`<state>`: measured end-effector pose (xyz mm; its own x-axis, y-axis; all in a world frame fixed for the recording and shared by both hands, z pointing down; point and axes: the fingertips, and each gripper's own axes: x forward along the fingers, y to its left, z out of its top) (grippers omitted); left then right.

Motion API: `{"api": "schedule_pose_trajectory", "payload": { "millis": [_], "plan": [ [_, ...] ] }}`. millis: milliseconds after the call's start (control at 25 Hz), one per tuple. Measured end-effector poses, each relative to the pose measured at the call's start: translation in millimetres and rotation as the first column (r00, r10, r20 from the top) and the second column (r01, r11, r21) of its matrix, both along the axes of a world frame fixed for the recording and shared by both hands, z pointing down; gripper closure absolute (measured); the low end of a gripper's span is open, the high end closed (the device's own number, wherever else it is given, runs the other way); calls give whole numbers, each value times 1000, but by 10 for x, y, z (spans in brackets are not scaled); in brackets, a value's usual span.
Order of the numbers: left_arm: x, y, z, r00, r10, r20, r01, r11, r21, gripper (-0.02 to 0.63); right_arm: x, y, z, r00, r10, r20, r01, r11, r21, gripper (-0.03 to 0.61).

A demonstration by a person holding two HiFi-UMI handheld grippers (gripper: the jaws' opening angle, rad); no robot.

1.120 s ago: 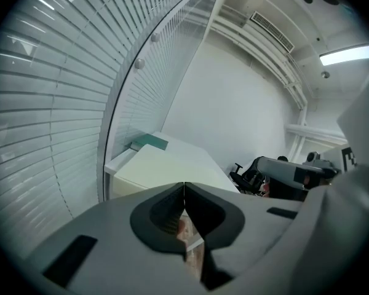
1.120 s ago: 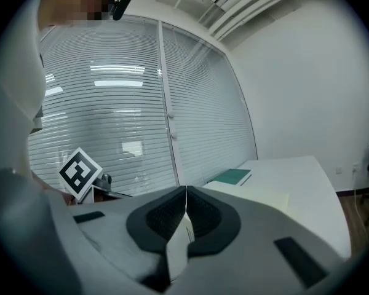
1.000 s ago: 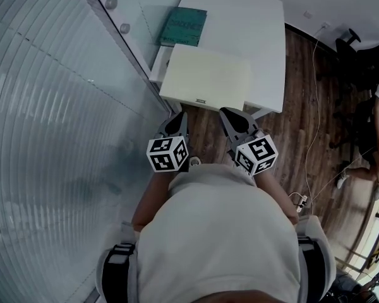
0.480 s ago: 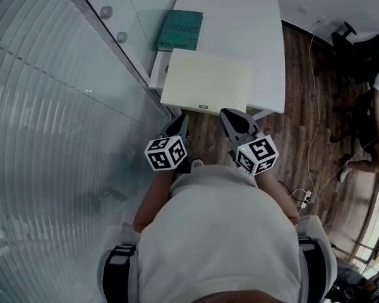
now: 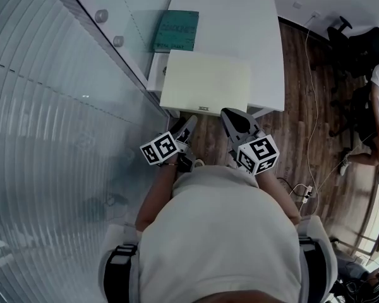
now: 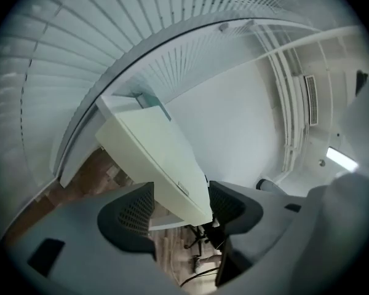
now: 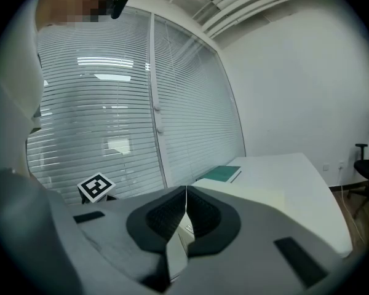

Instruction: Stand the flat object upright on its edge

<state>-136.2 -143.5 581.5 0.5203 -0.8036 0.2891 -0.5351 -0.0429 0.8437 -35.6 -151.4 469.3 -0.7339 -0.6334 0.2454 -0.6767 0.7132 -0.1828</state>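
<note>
At 6 o'clock of table (image 5: 252, 17): left gripper (image 6: 181, 209) jaws opening, empty; right gripper (image 7: 186, 211) closed, empty. Risk: book (image 5: 176, 30) skids when tipped, smooth top.

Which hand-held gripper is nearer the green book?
Left. The left hand-held gripper, jaws opening and empty, is off the table's near edge on the green book's side; the right hand-held gripper is farther right.

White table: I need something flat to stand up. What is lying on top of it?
On the white table, a green book lies at its far left corner and a pale flat board covers its near left part. Whatever is under the board cannot be seen.
</note>
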Motion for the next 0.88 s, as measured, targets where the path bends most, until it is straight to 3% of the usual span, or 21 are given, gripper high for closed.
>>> {"api": "schedule_pose_trajectory", "payload": {
  "millis": [200, 400, 560, 880],
  "plan": [
    [-41, -112, 169, 981, -81, -176, 75, 996, -43, 321, 61, 16, -7, 1000, 16, -8, -16, 1000, 0, 558],
    [-115, -208, 425, 962, -150, -229, 129, 986, -104, 313, 103, 29, -54, 1000, 23, -3, -23, 1000, 7, 558],
    [-137, -270, 475, 915, -209, -345, 180, 977, -115, 305, 125, 20, -28, 1000, 17, 0, -17, 1000, -2, 558],
    [-151, -399, 466, 882, -244, -403, 218, 970, -111, 276, 167, -86, 18, 1000, -9, -4, 9, 1000, -17, 558]
  ]
}}
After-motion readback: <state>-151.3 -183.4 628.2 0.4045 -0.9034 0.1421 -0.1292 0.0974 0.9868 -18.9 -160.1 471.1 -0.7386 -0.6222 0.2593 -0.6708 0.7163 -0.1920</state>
